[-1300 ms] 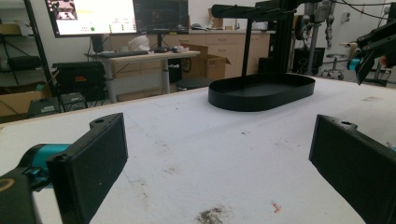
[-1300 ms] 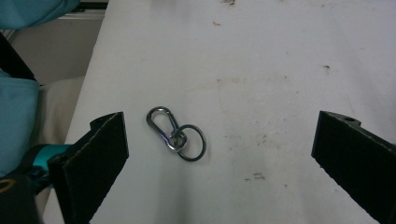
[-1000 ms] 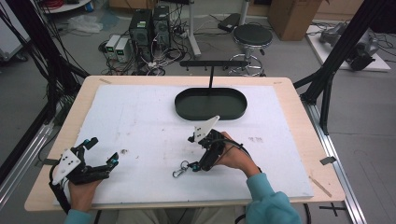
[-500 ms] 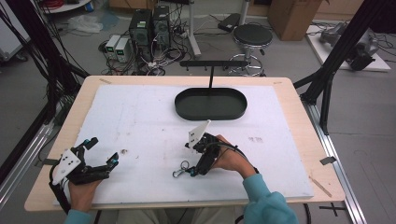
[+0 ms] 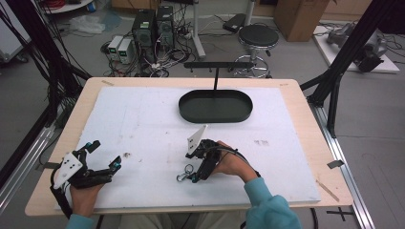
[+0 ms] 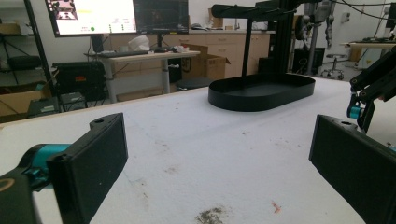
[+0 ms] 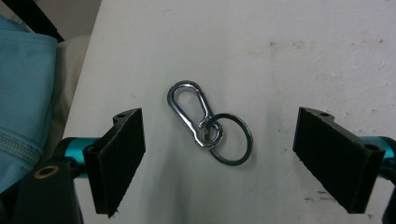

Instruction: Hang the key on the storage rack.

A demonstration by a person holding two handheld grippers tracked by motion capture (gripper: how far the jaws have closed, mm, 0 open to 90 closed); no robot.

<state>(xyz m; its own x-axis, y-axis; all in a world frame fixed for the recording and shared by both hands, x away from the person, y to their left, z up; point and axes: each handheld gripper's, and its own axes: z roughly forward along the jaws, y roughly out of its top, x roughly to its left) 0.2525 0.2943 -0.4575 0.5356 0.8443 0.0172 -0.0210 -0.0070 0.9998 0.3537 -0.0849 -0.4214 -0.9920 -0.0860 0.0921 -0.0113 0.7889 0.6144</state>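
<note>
A silver carabiner clip (image 7: 189, 112) linked to a dark key ring (image 7: 232, 139) lies flat on the white mat (image 5: 143, 124). My right gripper (image 7: 219, 116) hangs over it, jaws on either side and apart from the metal; they have just been closing a little and stand open. In the high view the clip (image 5: 184, 174) sits at the tip of the right gripper (image 5: 190, 172), near the front middle. My left gripper (image 5: 105, 153) rests at the front left, open, with nothing between its jaws (image 6: 219, 126).
A black oval tray (image 5: 191, 112) stands at the back middle of the mat, with a thin black T-shaped stand (image 5: 217, 64) rising from it. The tray (image 6: 261, 95) lies ahead of the left gripper. Small stains mark the mat.
The right gripper has shifted slightly toward the front edge, down over the clip, and its jaws have narrowed a little. The left gripper has stayed put.
</note>
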